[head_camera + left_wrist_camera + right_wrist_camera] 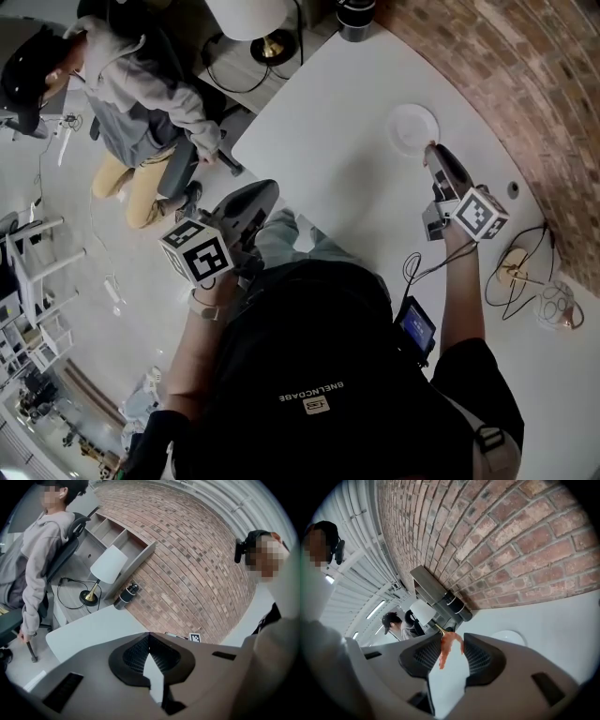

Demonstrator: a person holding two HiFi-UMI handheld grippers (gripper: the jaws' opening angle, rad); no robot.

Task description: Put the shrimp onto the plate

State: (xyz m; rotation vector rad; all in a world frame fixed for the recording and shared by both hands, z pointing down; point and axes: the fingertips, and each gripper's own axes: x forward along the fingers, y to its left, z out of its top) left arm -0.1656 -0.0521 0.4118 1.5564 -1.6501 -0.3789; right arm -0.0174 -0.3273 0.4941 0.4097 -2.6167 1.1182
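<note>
A small round white plate [412, 128] lies on the white table [328, 122] near the brick wall. My right gripper [431, 154] hovers at the plate's near edge, shut on an orange shrimp [446, 648] that hangs pinched between its dark pads. In the right gripper view the plate [509, 637] shows just right of the jaws. My left gripper [263, 191] is held by the table's near-left edge, away from the plate. Its jaws [149, 637] meet at the tips with nothing between them.
A lamp with a white shade [248, 14] and brass base [273, 45] stands at the table's far end beside a dark cylinder [356, 21]. Cables and a round mesh object [553, 306] lie at the right. A seated person [141, 94] is off to the left.
</note>
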